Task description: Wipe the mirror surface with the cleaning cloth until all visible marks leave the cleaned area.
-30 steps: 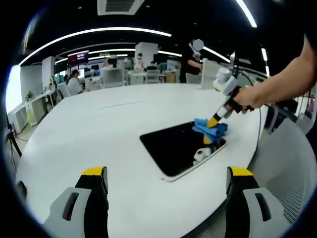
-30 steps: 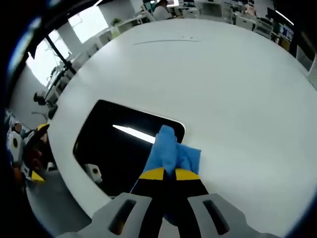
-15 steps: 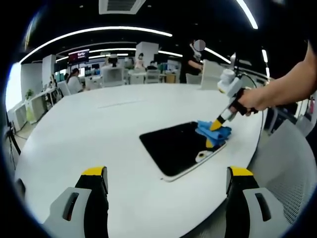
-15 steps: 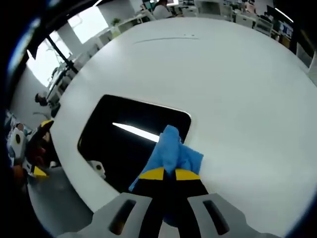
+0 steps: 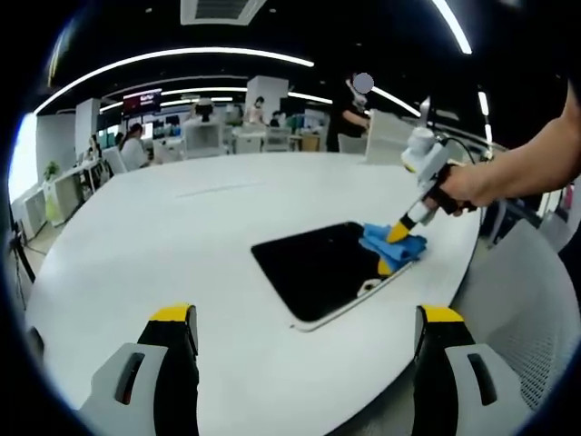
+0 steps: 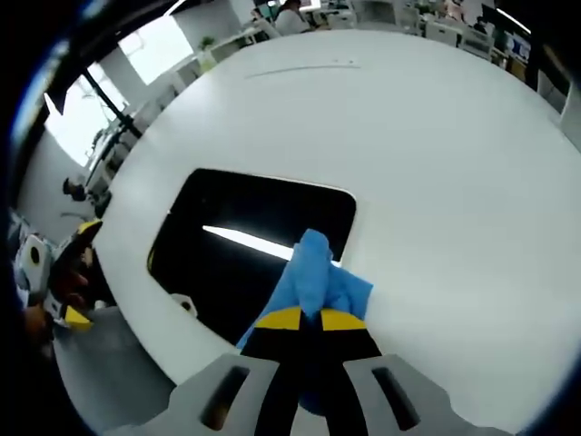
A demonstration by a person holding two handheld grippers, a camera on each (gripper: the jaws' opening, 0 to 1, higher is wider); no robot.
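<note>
A dark rectangular mirror [image 5: 320, 269] [image 6: 245, 245] lies flat on the round white table [image 5: 163, 236], reflecting a ceiling light strip. My right gripper [image 6: 307, 318] [image 5: 397, 233] is shut on a blue cleaning cloth [image 6: 313, 277] [image 5: 392, 245], which rests on the mirror's edge, at its right in the left gripper view. A person's hand [image 5: 467, 186] holds that gripper. My left gripper [image 5: 304, 318] is open, hovering over the table's near edge, well short of the mirror, with nothing between its yellow-tipped fingers [image 5: 172, 318].
The table's rim runs close to the mirror. A grey mesh chair [image 5: 526, 309] stands beside it. Office desks, chairs and people [image 5: 136, 150] fill the background. In the right gripper view the other gripper [image 6: 64, 282] shows at the left, past the table edge.
The right gripper has carried the cloth a little along the mirror's edge, toward the right in the left gripper view. The left gripper has barely moved.
</note>
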